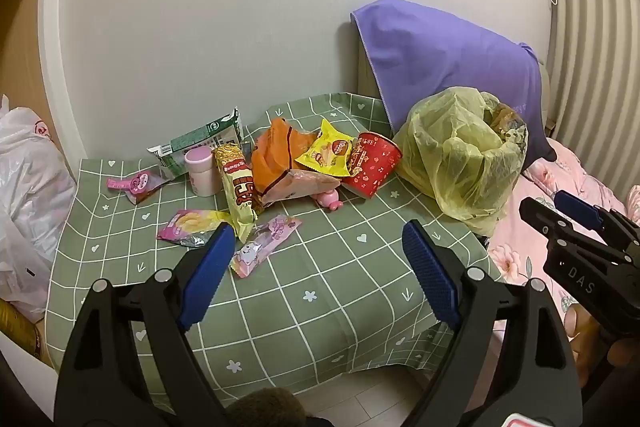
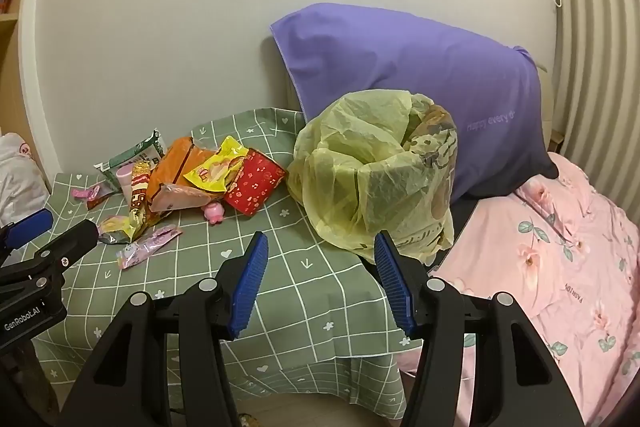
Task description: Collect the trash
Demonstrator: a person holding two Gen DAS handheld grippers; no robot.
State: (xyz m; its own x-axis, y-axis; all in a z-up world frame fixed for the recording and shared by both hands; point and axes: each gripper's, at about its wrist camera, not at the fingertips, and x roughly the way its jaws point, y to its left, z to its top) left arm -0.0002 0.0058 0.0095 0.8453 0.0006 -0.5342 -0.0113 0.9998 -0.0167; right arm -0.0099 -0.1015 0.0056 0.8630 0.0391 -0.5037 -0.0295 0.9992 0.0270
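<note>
Snack wrappers lie heaped on a table under a green checked cloth (image 1: 320, 291): a red paper cup (image 1: 372, 163) on its side, a yellow packet (image 1: 326, 151), an orange bag (image 1: 280, 151), a long yellow wrapper (image 1: 238, 187), and a pink wrapper (image 1: 266, 243) nearest me. A yellow-green trash bag (image 1: 460, 151) (image 2: 372, 171) stands open at the table's right end. My left gripper (image 1: 320, 239) hovers open over the cloth in front of the pile, empty. My right gripper (image 2: 320, 247) is open and empty just before the trash bag.
A pink bottle (image 1: 204, 171), a green-white packet (image 1: 200, 143) and a small pink pig toy (image 1: 330, 201) sit among the wrappers. A purple pillow (image 2: 420, 87) leans on the wall behind the bag, over a pink floral bed (image 2: 560, 267). White plastic bags (image 1: 28, 207) hang left.
</note>
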